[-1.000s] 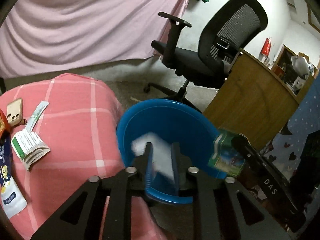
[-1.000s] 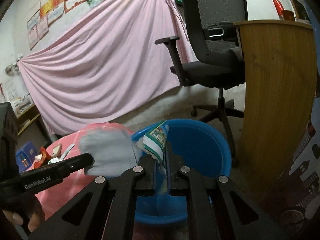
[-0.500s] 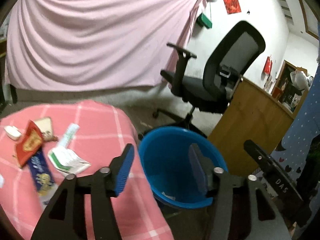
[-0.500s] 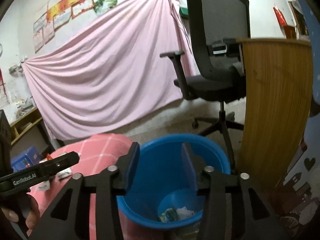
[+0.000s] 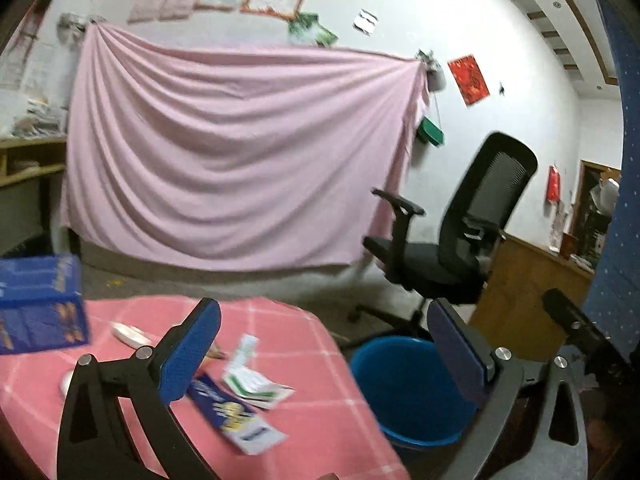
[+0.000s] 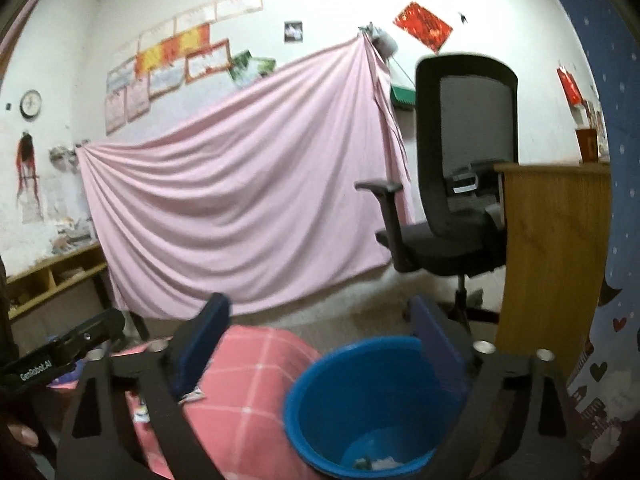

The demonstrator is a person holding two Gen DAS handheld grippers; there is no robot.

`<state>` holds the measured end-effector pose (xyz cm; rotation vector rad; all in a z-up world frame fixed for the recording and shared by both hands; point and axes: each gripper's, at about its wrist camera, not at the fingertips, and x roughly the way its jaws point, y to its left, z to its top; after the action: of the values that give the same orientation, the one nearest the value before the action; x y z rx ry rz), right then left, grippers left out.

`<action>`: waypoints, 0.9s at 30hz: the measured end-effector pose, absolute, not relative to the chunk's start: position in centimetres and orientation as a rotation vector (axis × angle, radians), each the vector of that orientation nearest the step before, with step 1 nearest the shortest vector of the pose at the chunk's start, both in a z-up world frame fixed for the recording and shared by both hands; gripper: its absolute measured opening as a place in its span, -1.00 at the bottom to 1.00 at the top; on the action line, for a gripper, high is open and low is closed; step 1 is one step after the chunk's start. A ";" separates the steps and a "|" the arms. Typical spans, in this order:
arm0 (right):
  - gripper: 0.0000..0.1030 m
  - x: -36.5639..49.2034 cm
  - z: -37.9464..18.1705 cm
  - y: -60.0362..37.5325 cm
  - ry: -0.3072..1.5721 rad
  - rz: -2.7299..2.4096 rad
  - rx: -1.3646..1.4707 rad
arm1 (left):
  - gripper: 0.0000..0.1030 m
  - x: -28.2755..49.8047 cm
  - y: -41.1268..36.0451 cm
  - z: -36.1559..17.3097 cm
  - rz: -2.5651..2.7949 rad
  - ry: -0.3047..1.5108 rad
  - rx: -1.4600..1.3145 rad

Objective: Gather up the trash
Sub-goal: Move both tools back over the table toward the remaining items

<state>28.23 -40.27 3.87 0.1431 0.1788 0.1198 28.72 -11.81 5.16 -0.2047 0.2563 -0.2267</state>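
Note:
The blue bin [image 5: 412, 392] stands on the floor right of the pink checked table [image 5: 312, 432]; in the right wrist view [image 6: 372, 408] it holds a few scraps of trash [image 6: 376, 462] at the bottom. My left gripper [image 5: 324, 348] is wide open and empty, above the table's right edge. My right gripper [image 6: 320, 340] is wide open and empty, above the bin's near side. On the table lie a blue-and-yellow wrapper [image 5: 236, 416], a green-and-white packet [image 5: 256, 386], a white strip [image 5: 245, 349] and a white oval item [image 5: 128, 334].
A black office chair [image 5: 452, 248] stands behind the bin, a wooden desk [image 5: 528, 292] to its right. A pink cloth [image 5: 240, 168] hangs on the back wall. A blue box [image 5: 38, 304] sits at the table's left. The other gripper's arm [image 6: 60, 354] shows at left.
Both grippers opened and dropped their trash into the bin: white paper from the left, a green packet from the right. Both then rose and tilted up, jaws opening wider.

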 end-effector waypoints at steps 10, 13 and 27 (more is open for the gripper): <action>1.00 25.2 4.9 -34.1 0.019 0.202 0.073 | 0.96 24.4 -5.8 5.0 -0.113 0.171 -0.151; 1.00 24.8 4.6 -32.1 0.003 0.234 0.064 | 0.96 23.5 -4.2 4.6 -0.086 0.157 -0.141; 1.00 25.4 1.5 -24.9 0.066 0.318 0.031 | 0.96 21.4 2.2 0.6 0.048 0.181 -0.080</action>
<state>25.44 -24.93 1.46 0.0315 0.0656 0.3178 21.44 2.20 0.63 -0.0802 0.1815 0.0482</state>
